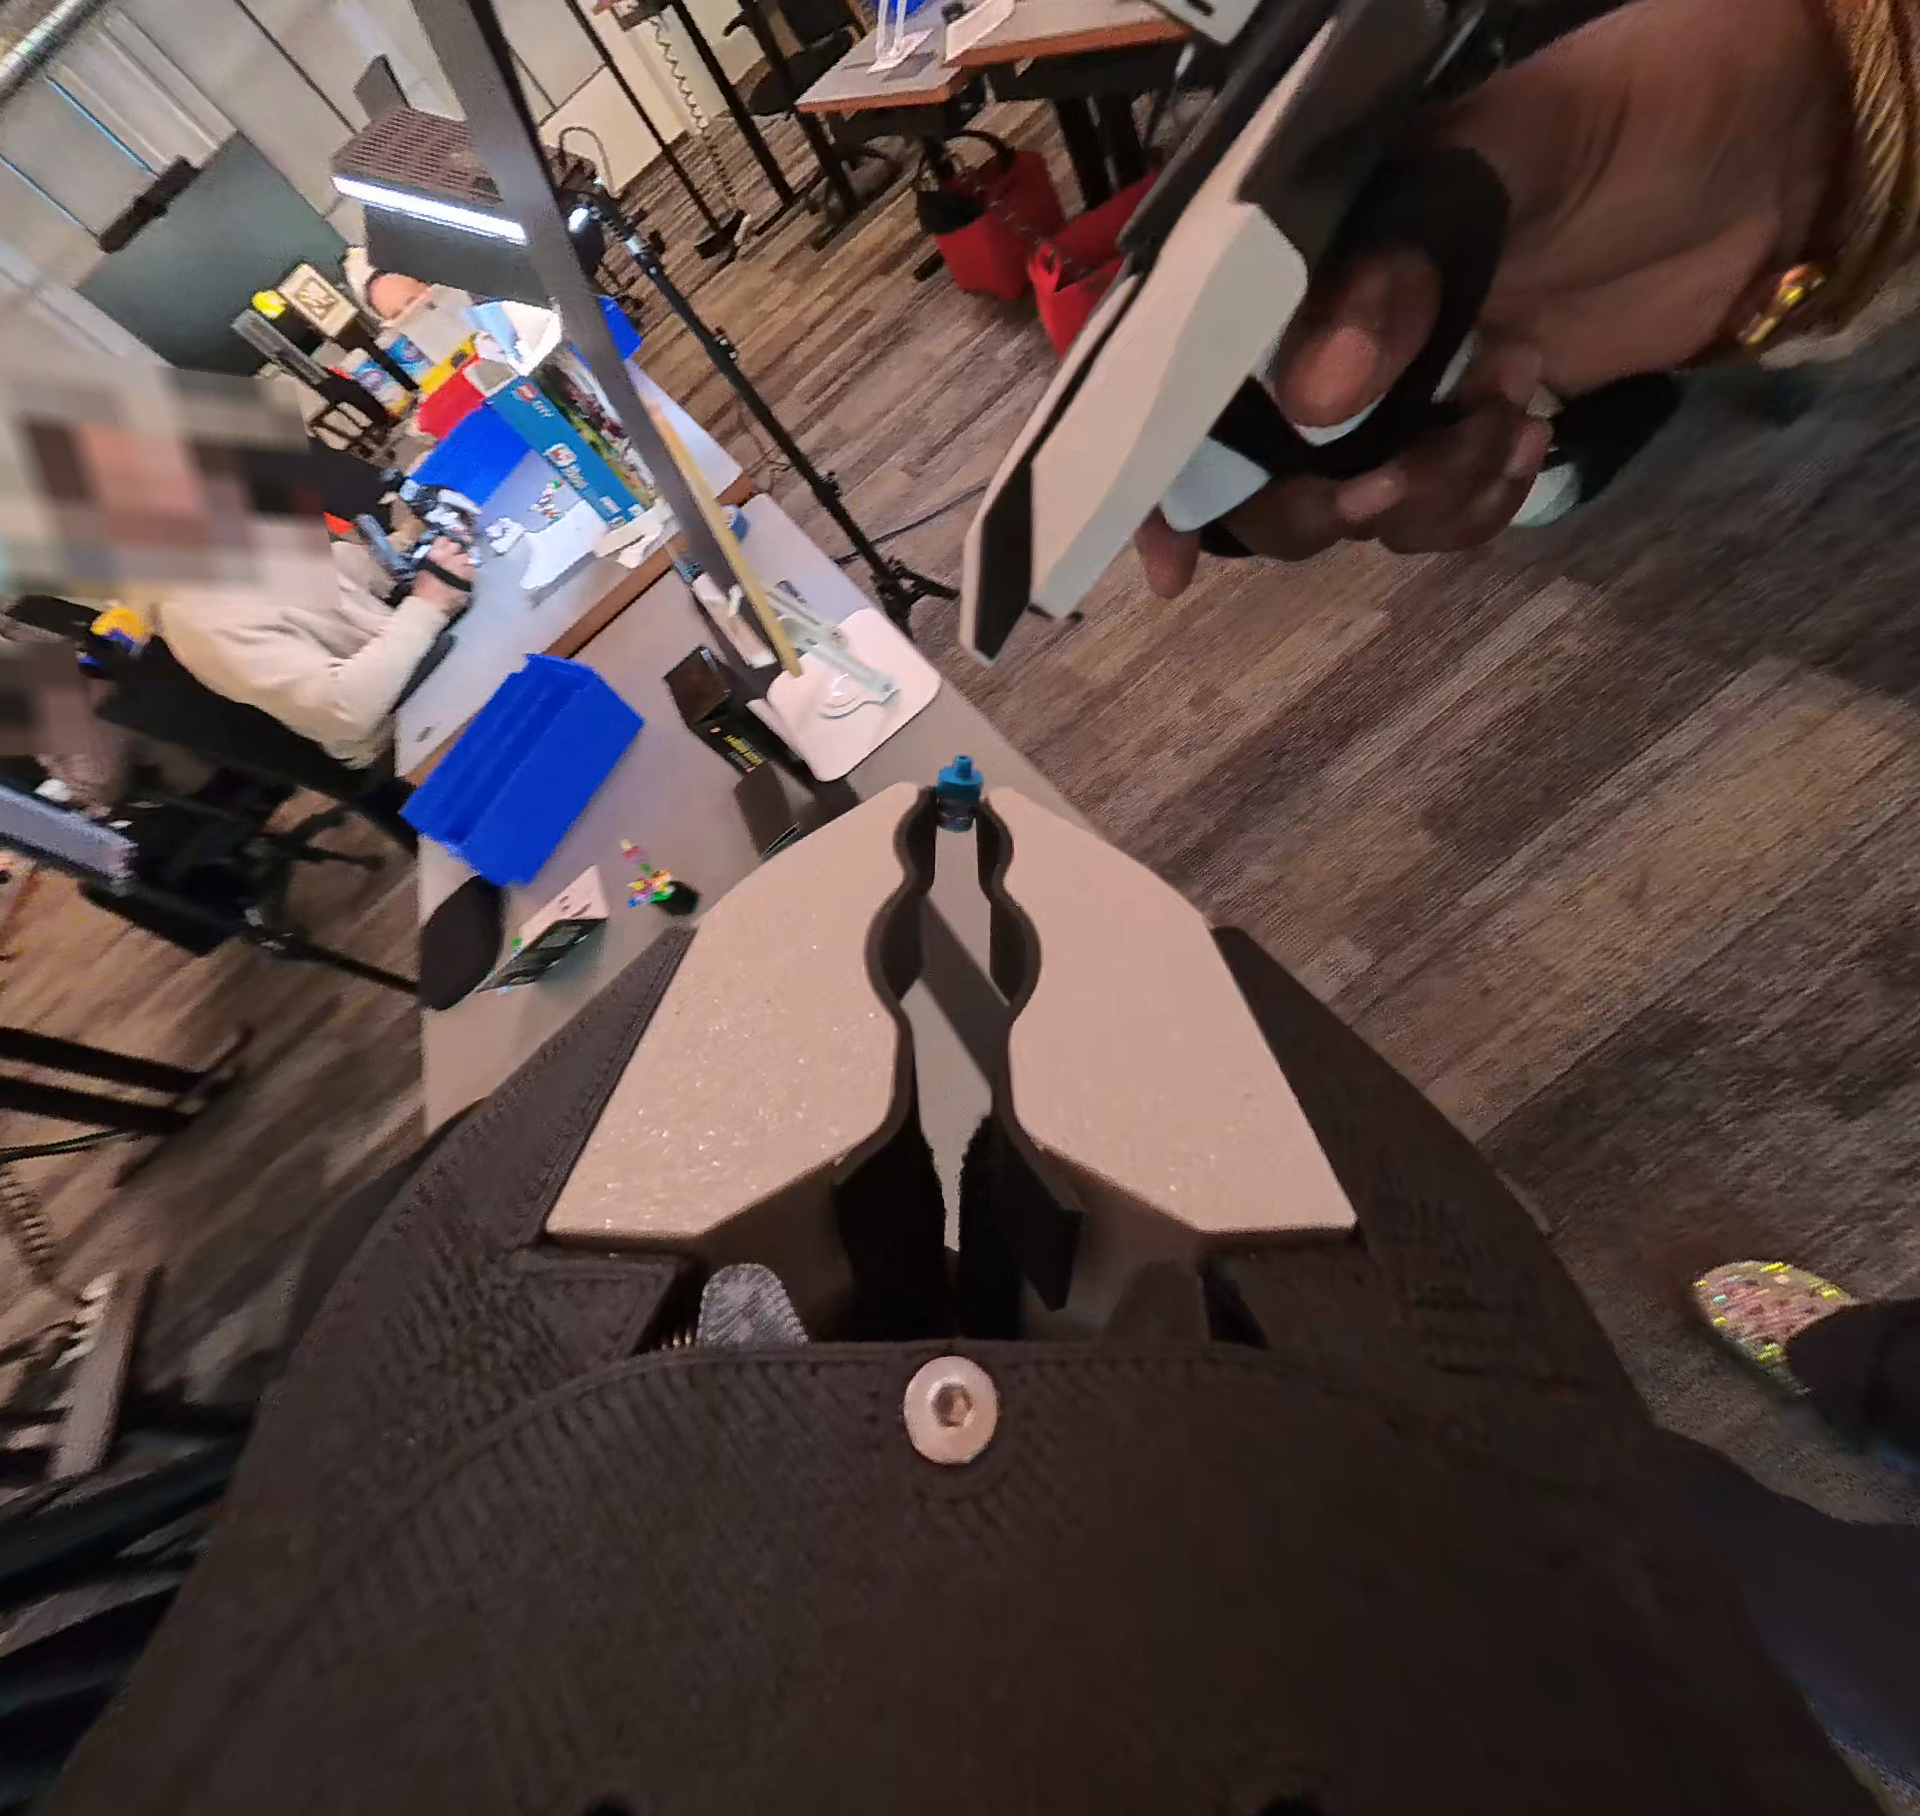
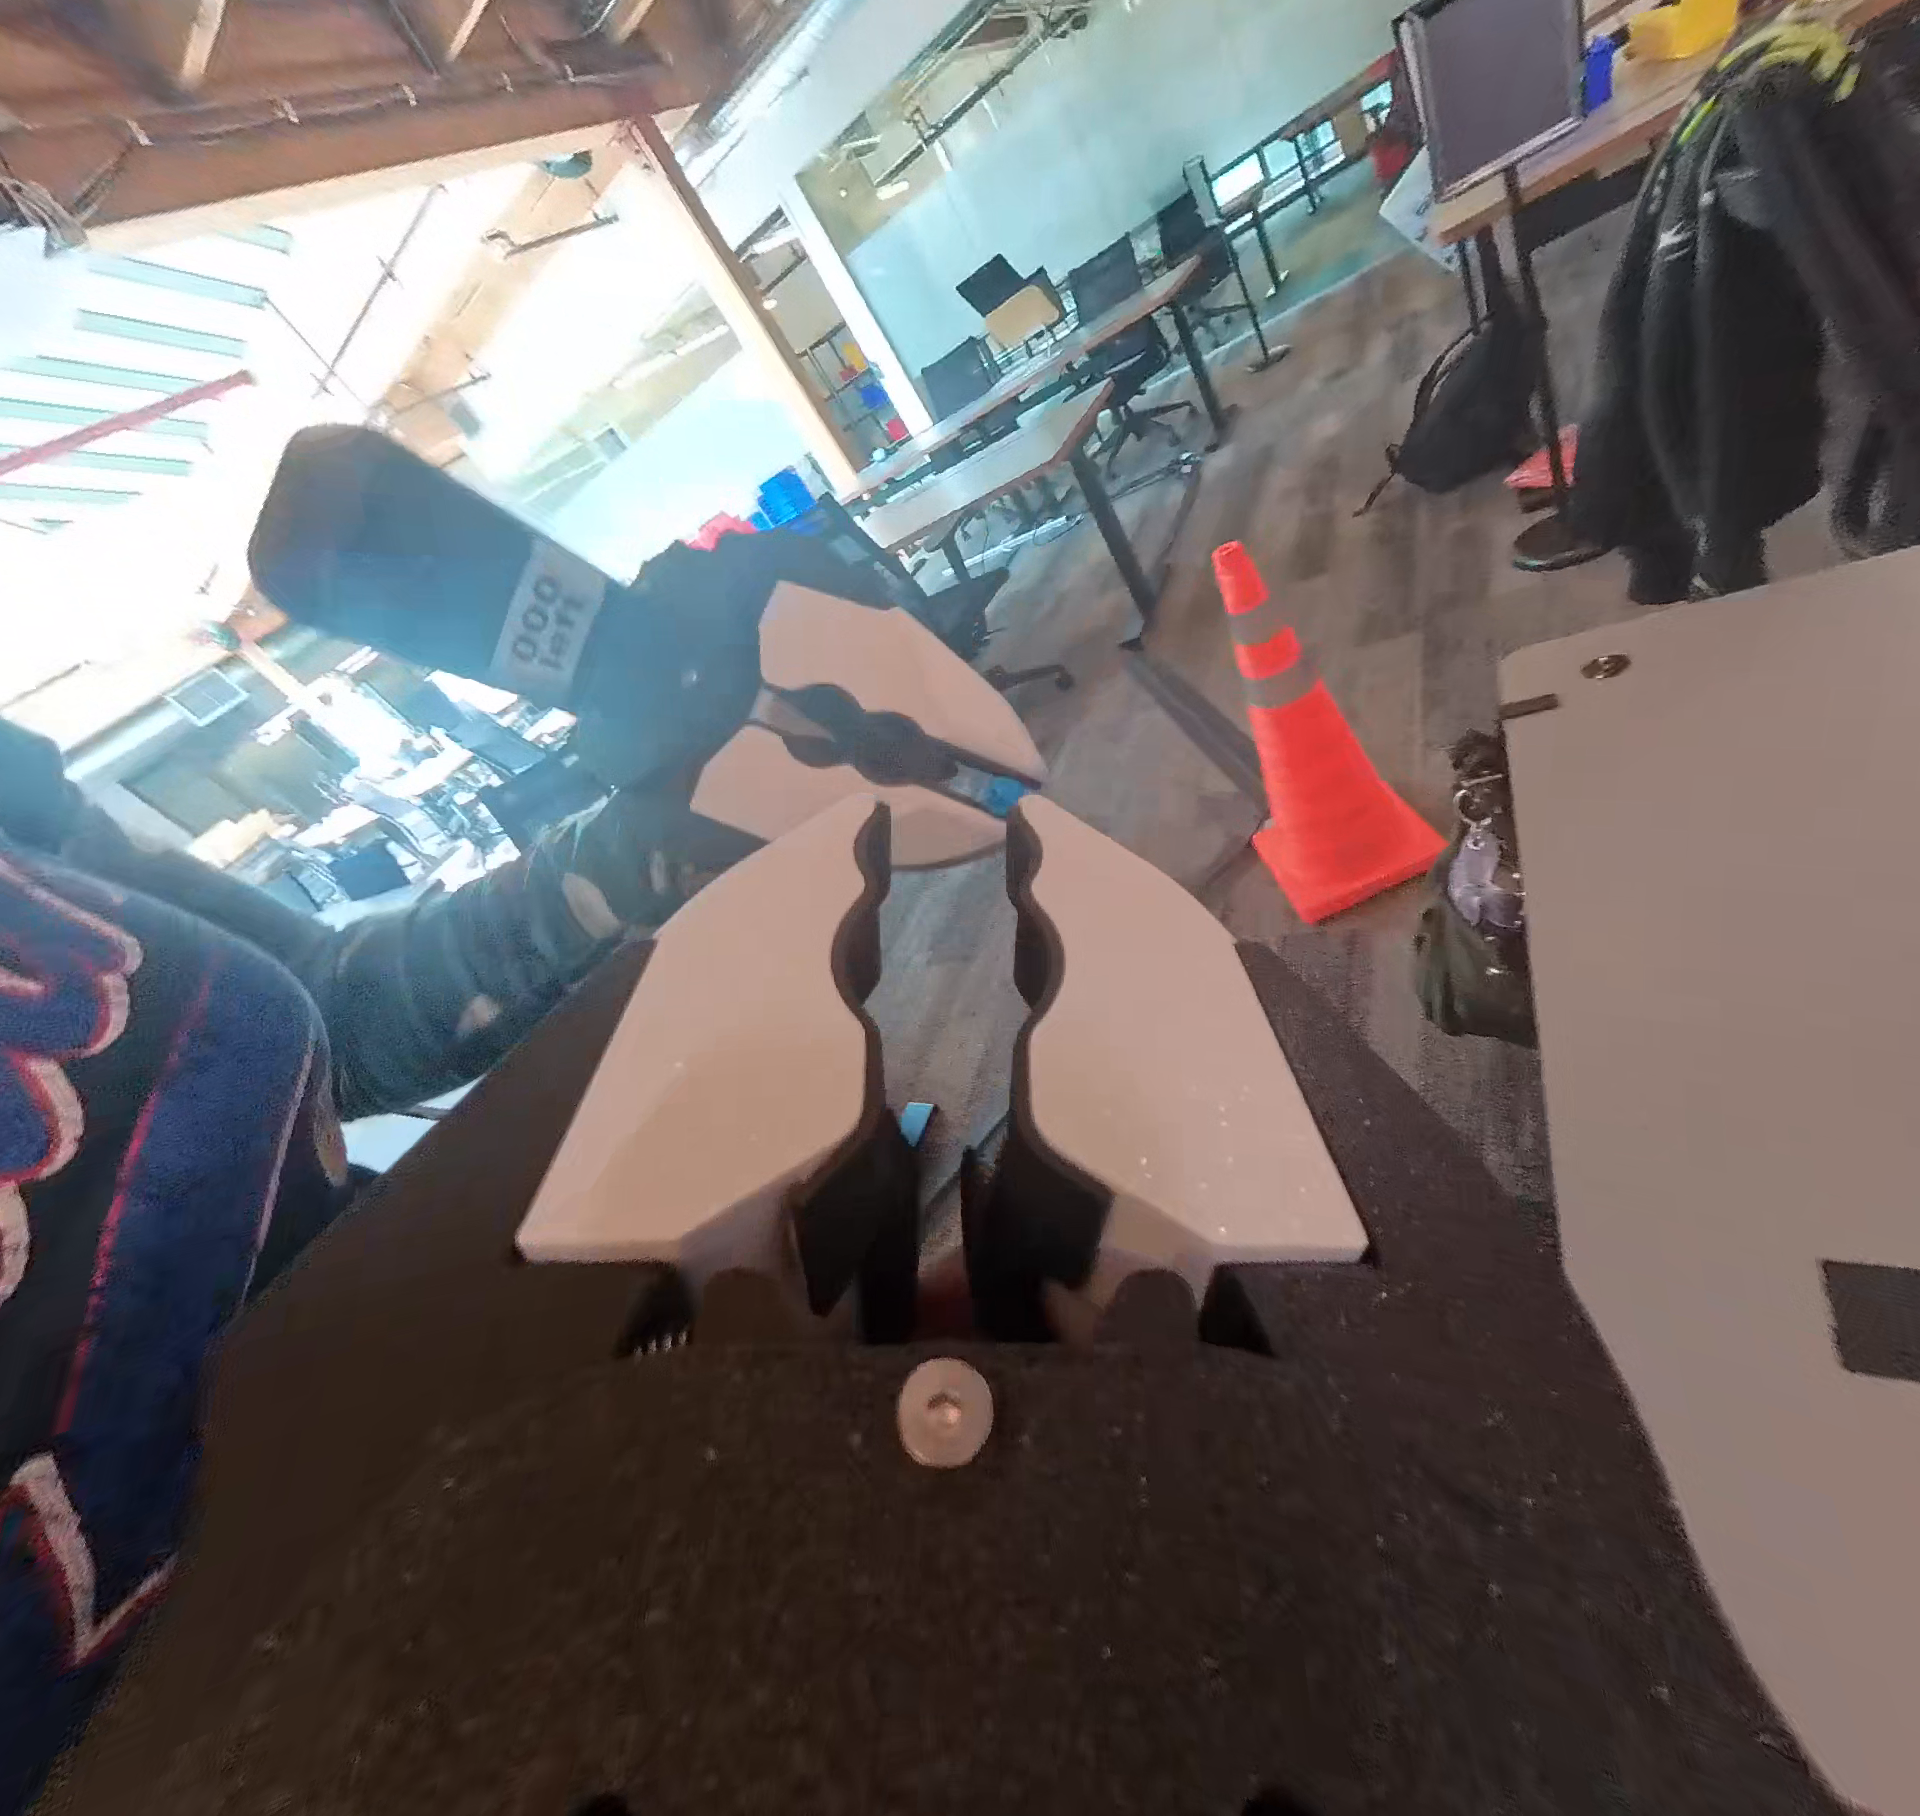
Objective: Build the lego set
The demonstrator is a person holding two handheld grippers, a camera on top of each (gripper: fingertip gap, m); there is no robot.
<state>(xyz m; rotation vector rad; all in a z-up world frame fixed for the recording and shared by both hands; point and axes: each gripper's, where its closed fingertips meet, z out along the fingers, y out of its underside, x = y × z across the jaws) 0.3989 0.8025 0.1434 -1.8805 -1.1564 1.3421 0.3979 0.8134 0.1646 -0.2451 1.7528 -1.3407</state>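
Left wrist view: left gripper (image 1: 958, 816), jaws nearly closed, pinching a small blue lego piece (image 1: 956, 792) at the tips; piece's long axis runs straight out past the tips. Right gripper (image 1: 1023, 561) hangs up and to the right, apart from it. Loose bricks (image 1: 649, 881) lie on the table (image 1: 665, 779) near its front edge.

Right wrist view: right gripper (image 2: 945, 816), jaws parted a little, empty. Blue piece (image 2: 987, 787) sits just beyond the tips, a little right, held by the other gripper.

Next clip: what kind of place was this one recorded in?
Most likely a shared open-plan office or lab workspace: rows of desks with office chairs beside a glass-walled room, a monitor, blue parts bins on a grey table and an orange traffic cone on carpet.
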